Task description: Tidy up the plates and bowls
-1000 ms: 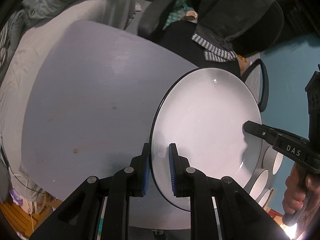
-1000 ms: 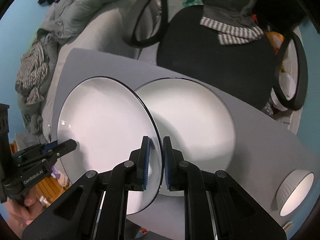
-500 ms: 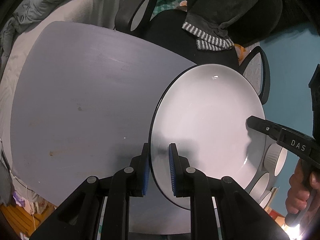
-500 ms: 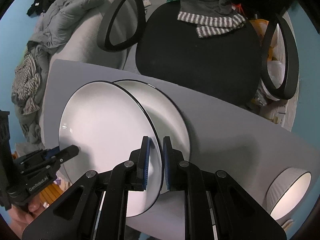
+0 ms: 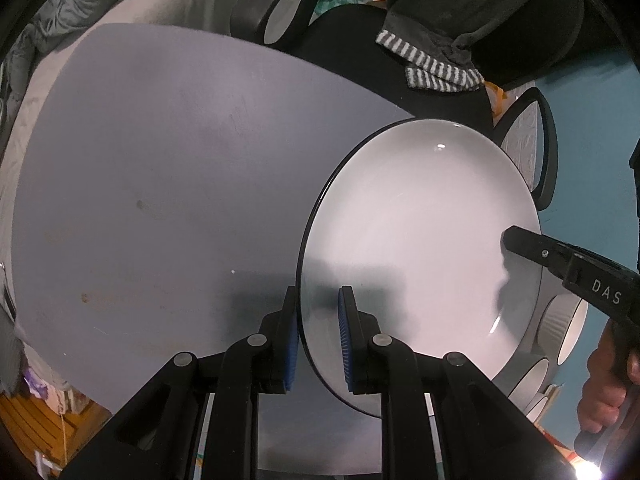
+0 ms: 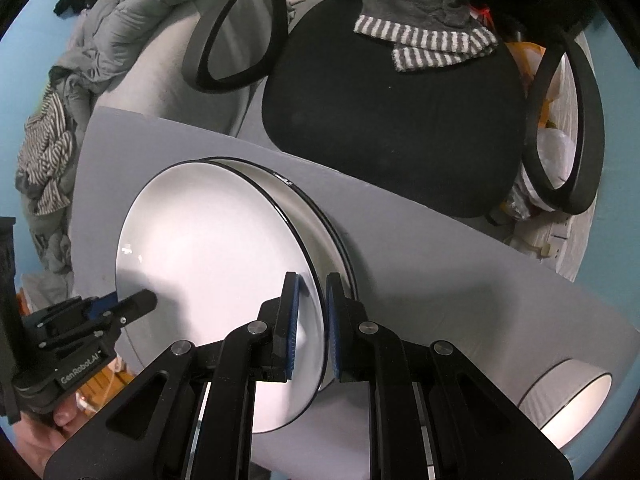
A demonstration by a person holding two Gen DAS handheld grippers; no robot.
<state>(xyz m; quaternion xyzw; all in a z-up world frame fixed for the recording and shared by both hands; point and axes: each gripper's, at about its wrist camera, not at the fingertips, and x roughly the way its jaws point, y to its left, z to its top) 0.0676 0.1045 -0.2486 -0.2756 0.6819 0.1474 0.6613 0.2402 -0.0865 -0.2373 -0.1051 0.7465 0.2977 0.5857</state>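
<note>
White black-rimmed plate [image 5: 420,248] held over the grey table [image 5: 160,184], clamped at opposite edges. Left gripper [image 5: 318,338] pinching the rim nearest its camera, blue pads on either face. Right gripper [image 6: 310,330] likewise closed on the far rim from there. Hovering just above a second, matching plate [image 6: 316,216] lying on the table, nearly lined up. Ribbed bowls [image 5: 564,332] beyond the plate's right edge; black office chair [image 6: 392,128] behind.

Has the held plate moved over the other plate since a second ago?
Yes. In the right wrist view the held plate now covers nearly all of the lower plate on the table.
</note>
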